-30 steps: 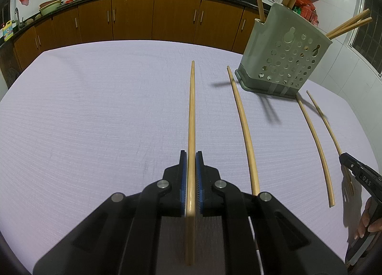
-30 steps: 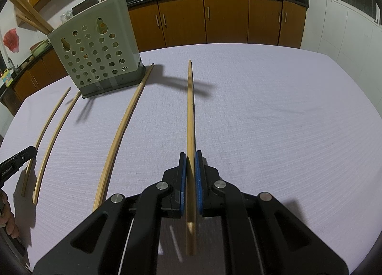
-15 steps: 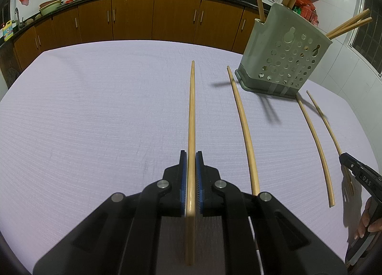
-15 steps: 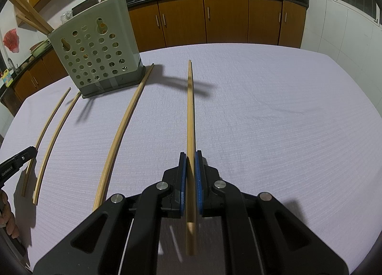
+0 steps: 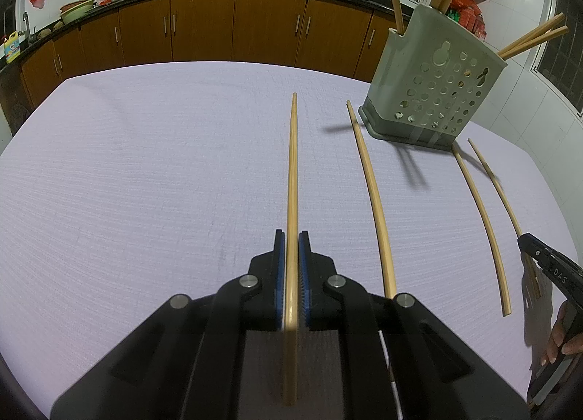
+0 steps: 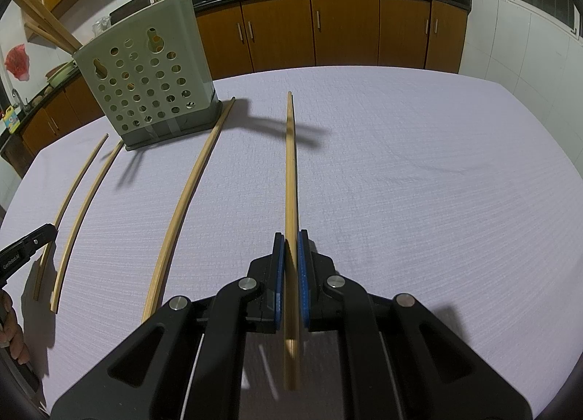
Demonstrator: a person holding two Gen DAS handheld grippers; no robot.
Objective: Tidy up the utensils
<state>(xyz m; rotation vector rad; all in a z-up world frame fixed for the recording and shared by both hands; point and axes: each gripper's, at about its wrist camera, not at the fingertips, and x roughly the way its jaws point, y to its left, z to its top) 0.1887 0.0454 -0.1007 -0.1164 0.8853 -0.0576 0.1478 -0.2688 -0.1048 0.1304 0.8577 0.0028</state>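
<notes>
My left gripper (image 5: 291, 238) is shut on a long wooden chopstick (image 5: 292, 172) that points forward over the table. My right gripper (image 6: 289, 238) is shut on another wooden chopstick (image 6: 289, 165), also pointing forward. A grey-green perforated utensil holder (image 5: 433, 92) stands at the back right in the left wrist view and at the back left in the right wrist view (image 6: 145, 92), with several chopsticks standing in it. Three loose chopsticks lie on the cloth: one (image 5: 371, 194) beside my held one, two more (image 5: 481, 216) to the right of it.
The table is covered with a pale lilac cloth (image 5: 145, 183). Brown kitchen cabinets (image 5: 204, 30) with woks on the counter run along the back. The other gripper's tip (image 5: 539, 259) shows at the right edge; in the right wrist view it (image 6: 29, 245) shows at the left edge.
</notes>
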